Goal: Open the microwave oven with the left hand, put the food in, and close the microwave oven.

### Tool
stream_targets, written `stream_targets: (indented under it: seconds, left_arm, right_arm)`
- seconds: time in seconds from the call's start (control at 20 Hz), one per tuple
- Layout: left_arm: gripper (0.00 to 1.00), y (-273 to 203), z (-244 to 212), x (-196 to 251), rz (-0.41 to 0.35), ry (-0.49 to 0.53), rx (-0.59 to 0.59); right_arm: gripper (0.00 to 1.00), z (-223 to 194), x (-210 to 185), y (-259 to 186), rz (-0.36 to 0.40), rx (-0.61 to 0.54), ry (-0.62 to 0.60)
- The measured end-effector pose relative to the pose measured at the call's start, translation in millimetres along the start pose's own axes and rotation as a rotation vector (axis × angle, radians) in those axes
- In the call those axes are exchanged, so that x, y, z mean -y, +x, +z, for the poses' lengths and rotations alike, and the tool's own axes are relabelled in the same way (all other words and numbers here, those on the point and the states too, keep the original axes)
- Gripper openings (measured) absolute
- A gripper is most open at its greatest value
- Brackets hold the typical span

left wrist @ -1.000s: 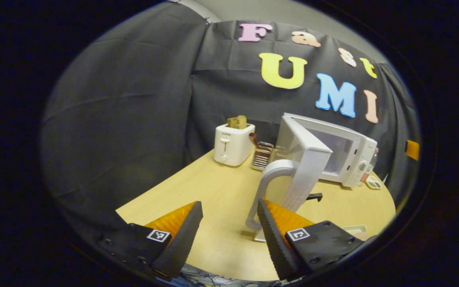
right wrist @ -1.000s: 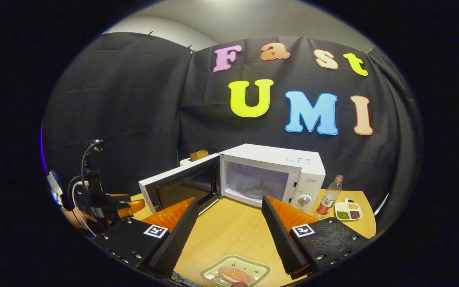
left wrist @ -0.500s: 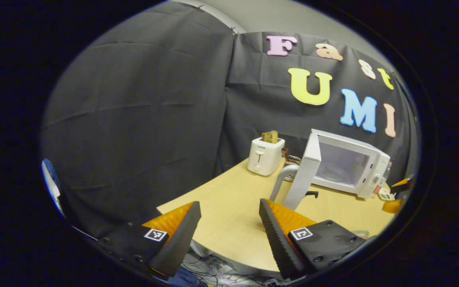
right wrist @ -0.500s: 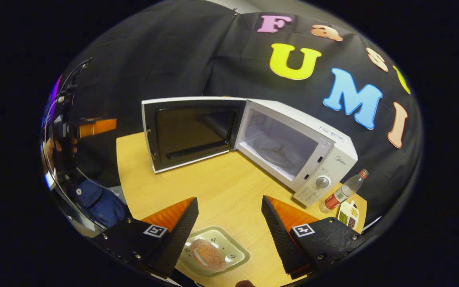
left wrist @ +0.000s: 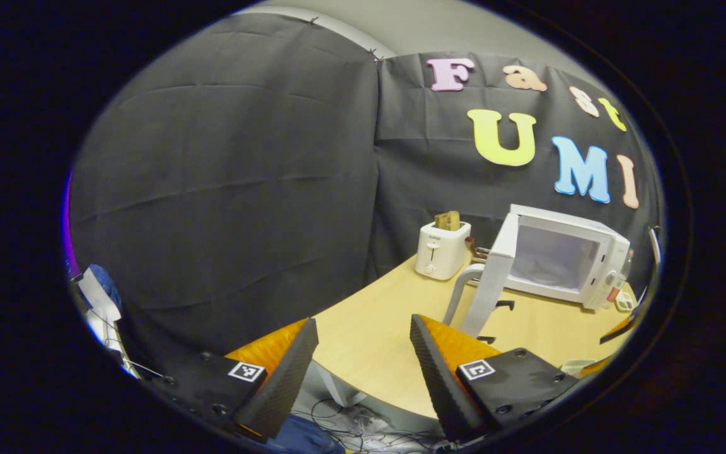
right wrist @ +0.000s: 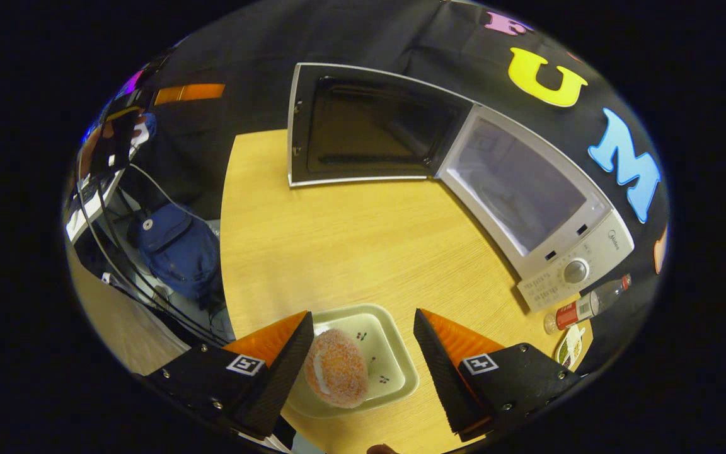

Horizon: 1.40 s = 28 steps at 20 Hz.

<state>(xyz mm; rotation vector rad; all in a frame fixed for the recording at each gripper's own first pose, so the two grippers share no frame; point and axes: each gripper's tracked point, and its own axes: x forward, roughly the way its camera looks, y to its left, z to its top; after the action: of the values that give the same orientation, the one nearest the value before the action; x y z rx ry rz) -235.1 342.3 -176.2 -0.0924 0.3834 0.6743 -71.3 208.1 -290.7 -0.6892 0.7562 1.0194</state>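
With the microwave (right wrist: 527, 208) door (right wrist: 363, 129) swung wide, I hold my left gripper (left wrist: 363, 366) open and empty off the table's (right wrist: 338, 246) near edge, while my right gripper (right wrist: 363, 366), jaws spread, straddles the doughnut (right wrist: 336, 369) on its tray (right wrist: 394, 372) at the near edge, ready to grasp.

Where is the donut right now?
In the right gripper view, the donut sits on a pale square plate at the table's near edge, between the right gripper's open fingers.

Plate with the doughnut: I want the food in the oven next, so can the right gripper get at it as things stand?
Probably yes: the right gripper hangs open above the plate, the doughnut showing between its fingers, nothing between.
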Motion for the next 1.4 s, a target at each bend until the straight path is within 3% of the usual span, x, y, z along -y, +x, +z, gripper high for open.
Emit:
stream_targets:
  seconds: [0.4,0.85,0.95,1.15,1.2,1.4]
  left_arm:
    - [0.96,0,8,24,-0.024,0.029,0.014]
    - [0.95,-7,14,37,-0.047,0.040,0.026]
    - [0.95,-9,15,36,-0.043,0.044,0.029]
    - [0.94,-12,16,32,-0.032,0.044,0.031]
    - [0.94,-12,17,32,-0.030,0.040,0.031]
    - [0.94,-12,17,32,-0.024,0.028,0.030]
  right_arm:
    - [0.97,-40,-17,8,0.090,-0.123,-0.021]
    - [0.94,-74,-25,13,0.109,-0.209,-0.077]
    - [0.82,-73,-24,15,0.108,-0.205,-0.062]
    - [0.76,-58,-16,12,0.082,-0.158,-0.061]
    - [0.70,-51,-13,9,0.075,-0.135,-0.066]
    - [0.69,-10,14,4,-0.006,-0.043,-0.121]
